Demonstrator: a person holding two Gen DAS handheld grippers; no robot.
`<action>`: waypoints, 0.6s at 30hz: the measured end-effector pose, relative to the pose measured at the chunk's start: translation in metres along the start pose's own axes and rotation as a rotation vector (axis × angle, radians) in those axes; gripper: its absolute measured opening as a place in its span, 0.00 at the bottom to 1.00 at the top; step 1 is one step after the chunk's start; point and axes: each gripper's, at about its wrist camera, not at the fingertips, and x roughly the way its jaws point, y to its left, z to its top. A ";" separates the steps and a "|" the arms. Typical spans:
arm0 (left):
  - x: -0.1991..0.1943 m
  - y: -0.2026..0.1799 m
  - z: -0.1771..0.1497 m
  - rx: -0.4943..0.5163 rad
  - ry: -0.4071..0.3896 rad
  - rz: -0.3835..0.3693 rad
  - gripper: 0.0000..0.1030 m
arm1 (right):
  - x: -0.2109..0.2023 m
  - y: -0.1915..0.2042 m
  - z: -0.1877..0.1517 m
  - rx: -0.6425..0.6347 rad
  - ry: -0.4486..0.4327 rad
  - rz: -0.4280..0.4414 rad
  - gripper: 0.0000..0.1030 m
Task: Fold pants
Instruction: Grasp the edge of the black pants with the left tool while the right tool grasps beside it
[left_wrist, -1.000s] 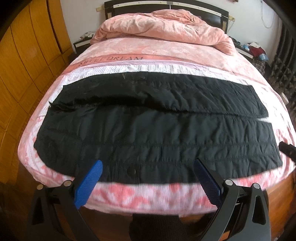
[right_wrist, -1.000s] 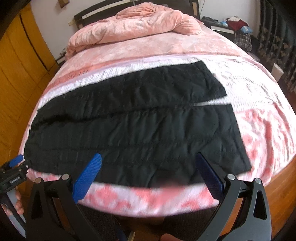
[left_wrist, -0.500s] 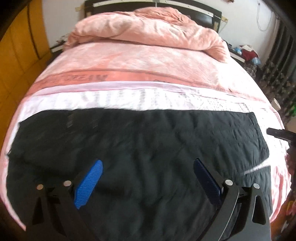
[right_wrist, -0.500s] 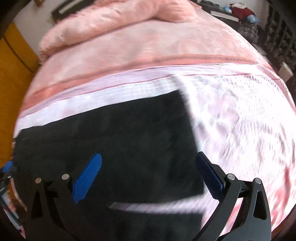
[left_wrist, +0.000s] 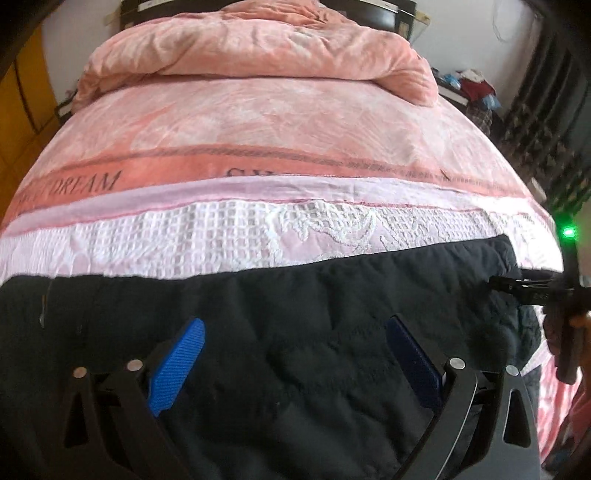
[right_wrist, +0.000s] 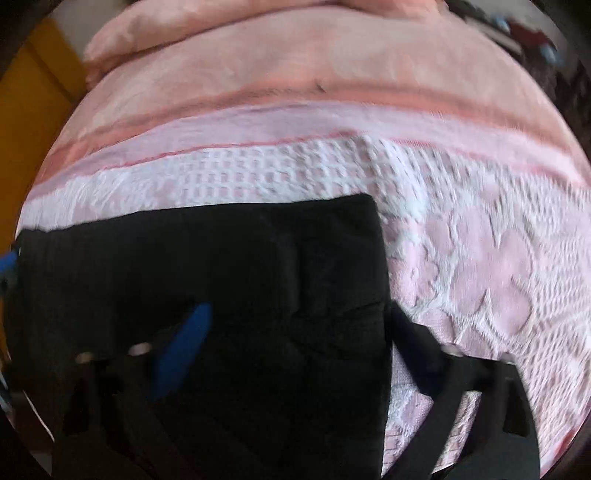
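Black quilted pants (left_wrist: 295, 350) are spread flat across the near end of a bed (left_wrist: 258, 236), on top of a white-and-pink textured cover, with a rumpled pink blanket (left_wrist: 255, 48) piled way up by the headboard. The left gripper (left_wrist: 293, 341) is held wide open right over the middle of the fabric, nothing pinched between the blue pads (left_wrist: 177, 365). The right gripper (right_wrist: 295, 341) is parked over the far right end of the pants, one finger over the black cloth and the other over the bed cover, so the side edge runs up between them; its jaws have just been closing in but a clear gap is seen and no fabric looks clamped yet, though that view is pretty blurry. Biggest risk from here, probably: only the top layer gets caught if the pinch lands shallow, so the leg underneath is left behind and the fold comes out lopsided. The bed cover could also get grabbed along with the edge, since it's lumpy and sits right under one finger, and then everything gets dragged together. Puffy quilted stuff tends to spring back too, so a light grip could be lost halfway through the lift. And if the two ends aren't lifted evenly, the middle is likely to sag and bunch up.
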 end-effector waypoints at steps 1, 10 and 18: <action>0.002 -0.002 0.000 0.012 0.002 -0.001 0.96 | -0.003 0.002 -0.001 -0.006 -0.015 -0.008 0.57; 0.023 -0.018 0.023 0.103 -0.009 -0.045 0.96 | -0.070 0.010 -0.018 -0.187 -0.166 0.129 0.10; 0.040 -0.033 0.049 0.244 0.015 -0.352 0.96 | -0.123 0.002 -0.025 -0.204 -0.282 0.295 0.10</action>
